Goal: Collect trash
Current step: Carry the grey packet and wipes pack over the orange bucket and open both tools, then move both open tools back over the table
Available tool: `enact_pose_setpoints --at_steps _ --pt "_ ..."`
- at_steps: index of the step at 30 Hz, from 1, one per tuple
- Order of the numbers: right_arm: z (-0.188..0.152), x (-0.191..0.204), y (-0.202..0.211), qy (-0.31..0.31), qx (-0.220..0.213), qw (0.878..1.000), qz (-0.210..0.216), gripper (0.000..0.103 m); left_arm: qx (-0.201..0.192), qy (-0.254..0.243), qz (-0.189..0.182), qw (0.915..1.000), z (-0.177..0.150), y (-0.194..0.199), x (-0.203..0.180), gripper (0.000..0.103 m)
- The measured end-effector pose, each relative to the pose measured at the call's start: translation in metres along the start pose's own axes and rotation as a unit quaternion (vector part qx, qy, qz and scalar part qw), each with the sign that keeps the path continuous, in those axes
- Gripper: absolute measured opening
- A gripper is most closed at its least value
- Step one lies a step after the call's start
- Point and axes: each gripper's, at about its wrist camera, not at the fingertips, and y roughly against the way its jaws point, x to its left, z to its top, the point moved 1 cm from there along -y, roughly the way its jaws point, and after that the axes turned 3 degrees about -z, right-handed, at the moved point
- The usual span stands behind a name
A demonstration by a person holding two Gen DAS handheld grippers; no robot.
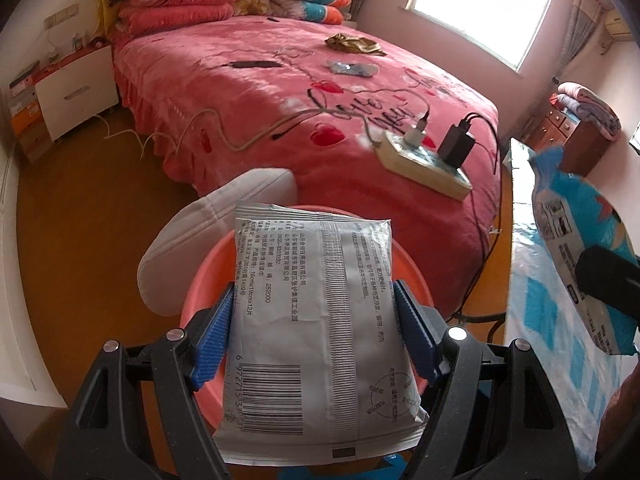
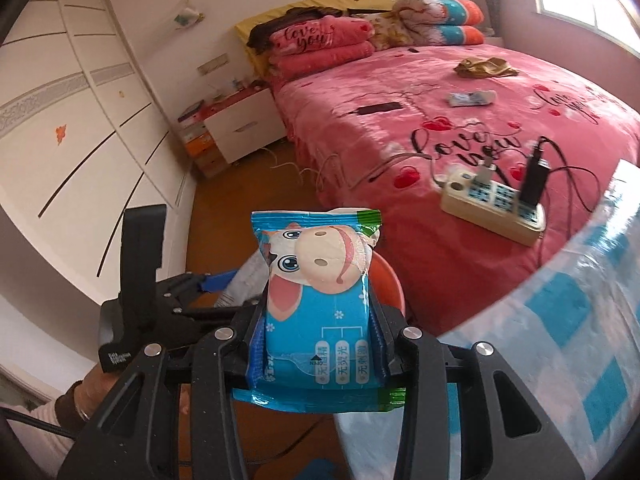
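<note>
My left gripper [image 1: 314,320] is shut on a grey wipes packet [image 1: 316,320] with black print and a barcode, held above a pink basin [image 1: 200,300]. My right gripper [image 2: 316,320] is shut on a blue wipes packet [image 2: 316,300] with a cartoon cow; it also shows in the left wrist view [image 1: 580,248] at the far right. The basin's orange-pink rim [image 2: 390,280] shows behind the blue packet. The left gripper [image 2: 212,280] appears at the lower left of the right wrist view. On the bed lie a crumpled gold wrapper [image 1: 352,44] and a blue-white wrapper [image 1: 352,68].
A pink bed [image 1: 280,92] fills the middle, with a power strip [image 1: 424,164] and cables near its foot. A white cushion [image 1: 212,232] lies beside the basin. A blue-checked cloth surface [image 2: 560,320] is at the right. A white nightstand [image 1: 76,96] stands by the bed.
</note>
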Motion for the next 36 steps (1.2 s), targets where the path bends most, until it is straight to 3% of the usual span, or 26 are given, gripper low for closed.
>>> enact_pose_setpoints --at_steps 4,7,12,15,32,36 --pt "-0.001 -0.004 -0.014 -0.014 0.001 1.0 -0.004 0.071 0.011 -0.001 0.037 0.9993 -0.004 -0.01 0.006 0.077" --pt "-0.005 -0.015 -0.009 -0.039 -0.003 0.999 0.0 0.072 0.015 -0.007 0.054 0.9984 -0.007 -0.014 0.01 0.078" --pt "-0.019 -0.031 0.01 -0.052 -0.02 0.998 -0.035 0.073 0.012 -0.01 0.053 0.9985 -0.008 -0.014 0.007 0.078" --pt "-0.029 -0.039 0.022 -0.063 -0.031 0.996 -0.052 0.093 0.008 -0.017 0.048 0.9987 -0.008 -0.011 -0.002 0.078" --pt "-0.081 -0.05 0.087 -0.061 -0.076 0.985 -0.141 0.094 -0.019 -0.073 -0.019 0.9969 -0.003 0.015 -0.077 0.079" --pt "-0.092 -0.054 0.102 -0.072 -0.086 0.982 -0.155 0.094 -0.027 -0.091 -0.036 0.9949 -0.005 0.023 -0.1 0.084"
